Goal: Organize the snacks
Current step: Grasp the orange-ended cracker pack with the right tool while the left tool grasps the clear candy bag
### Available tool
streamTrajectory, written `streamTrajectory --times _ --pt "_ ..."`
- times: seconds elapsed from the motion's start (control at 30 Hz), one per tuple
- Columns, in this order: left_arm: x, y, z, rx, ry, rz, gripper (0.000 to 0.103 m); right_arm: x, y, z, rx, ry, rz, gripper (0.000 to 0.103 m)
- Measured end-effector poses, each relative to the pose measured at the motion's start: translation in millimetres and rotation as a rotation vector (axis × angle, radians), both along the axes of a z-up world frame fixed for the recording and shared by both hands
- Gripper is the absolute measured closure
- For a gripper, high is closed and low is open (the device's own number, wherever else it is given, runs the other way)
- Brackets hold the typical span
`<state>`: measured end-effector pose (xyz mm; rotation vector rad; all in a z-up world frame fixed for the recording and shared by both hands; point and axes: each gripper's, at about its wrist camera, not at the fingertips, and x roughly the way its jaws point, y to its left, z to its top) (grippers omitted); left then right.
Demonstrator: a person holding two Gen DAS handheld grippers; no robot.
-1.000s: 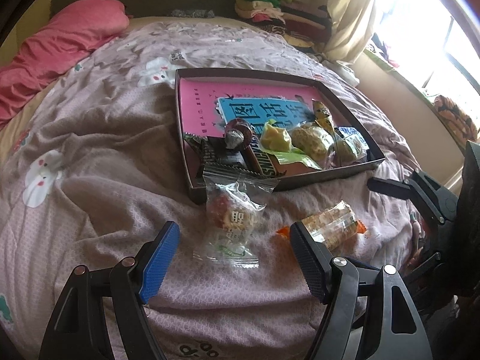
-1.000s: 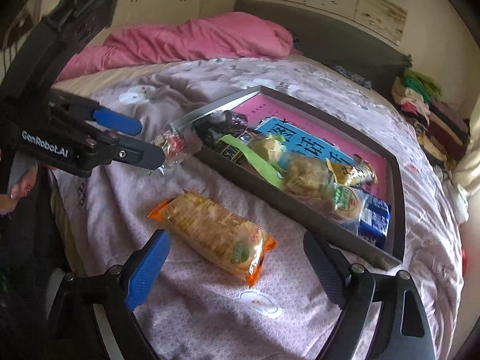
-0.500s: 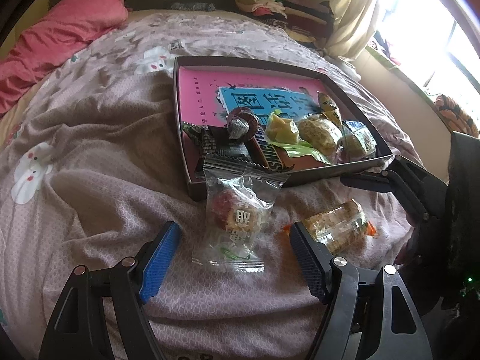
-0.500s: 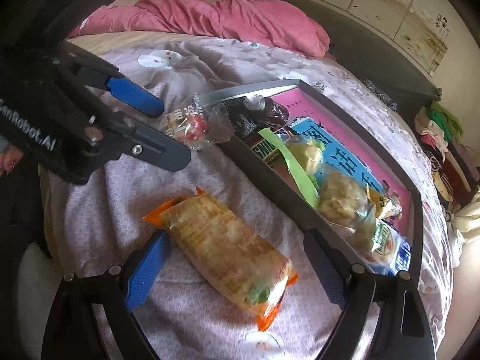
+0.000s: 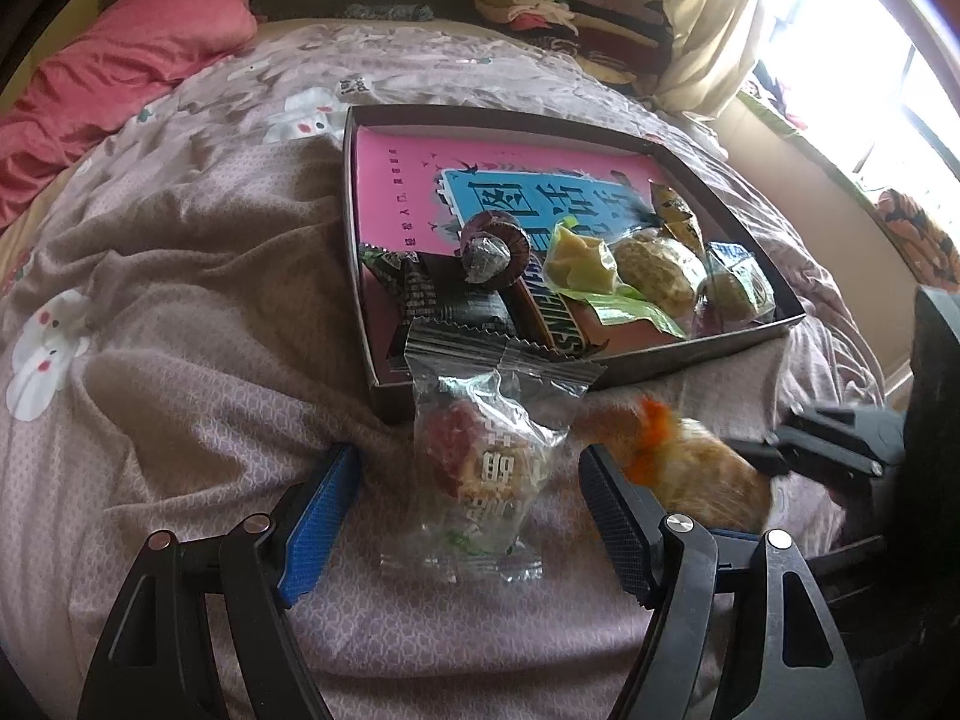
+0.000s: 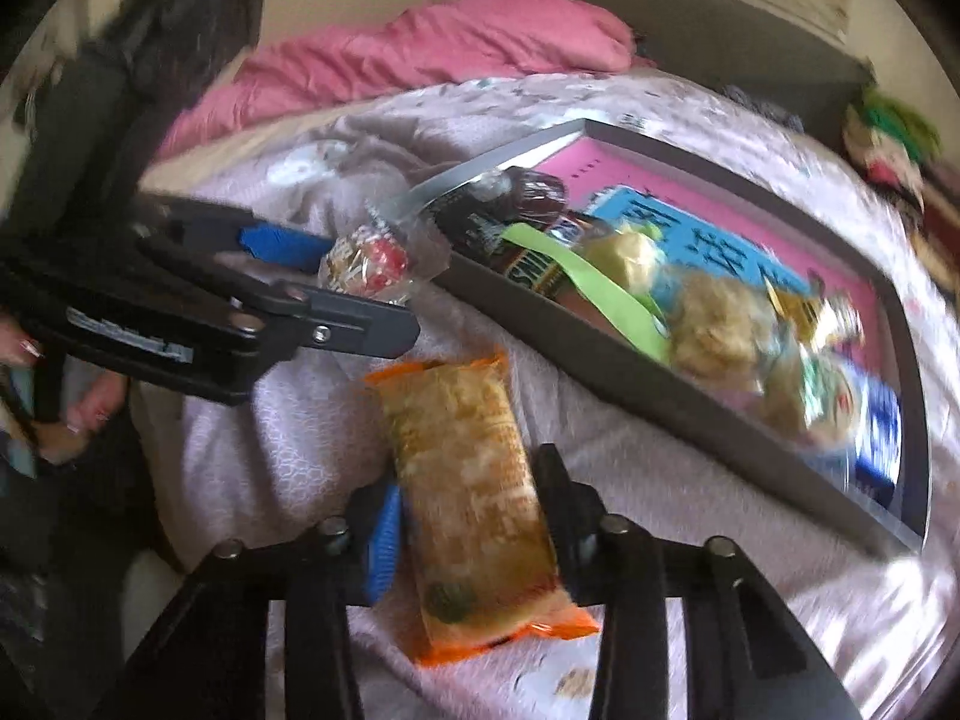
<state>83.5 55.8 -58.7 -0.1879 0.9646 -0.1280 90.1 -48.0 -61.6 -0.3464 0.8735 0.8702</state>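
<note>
A dark shallow box (image 5: 624,366) with a pink lining lies on the bed and holds several wrapped snacks. A clear packet with a red sweet (image 5: 480,456) lies against the box's near wall, between the fingers of my open left gripper (image 5: 468,510). My right gripper (image 6: 468,510) is shut on an orange-edged cracker pack (image 6: 468,468); the pack also shows blurred in the left wrist view (image 5: 690,468). The box (image 6: 576,324) and the clear packet (image 6: 372,258) show in the right wrist view.
A pink quilt (image 5: 120,60) lies at the head of the bed. Folded clothes (image 5: 558,6) are stacked at the far side, next to a curtain and bright window (image 5: 840,30). The bedcover (image 5: 180,300) is creased around the box.
My right gripper has closed on the cracker pack, which has turned lengthwise between its fingers. My left gripper has moved forward around the clear packet and stays open.
</note>
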Motion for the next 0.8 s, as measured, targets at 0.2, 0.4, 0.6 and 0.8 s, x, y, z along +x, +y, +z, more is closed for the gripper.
streamTrajectory --times 0.2,0.4,0.6,0.8 --pt "3.8 3.1 -3.4 -0.016 -0.006 0.024 0.033 2.5 -31.0 -1.7 0.135 0.125 -0.136 0.068" --pt "5.6 8.3 -6.6 -0.033 -0.011 0.038 0.04 7.0 -37.0 2.1 0.167 0.15 -0.202 0.068" --pt "4.5 12.7 -8.5 -0.039 -0.015 0.049 0.051 6.3 -33.6 -0.8 0.155 0.152 -0.227 0.068" --pt "-1.7 23.7 -3.2 -0.085 -0.019 0.067 0.062 6.4 -38.8 3.3 0.183 0.15 -0.254 0.068"
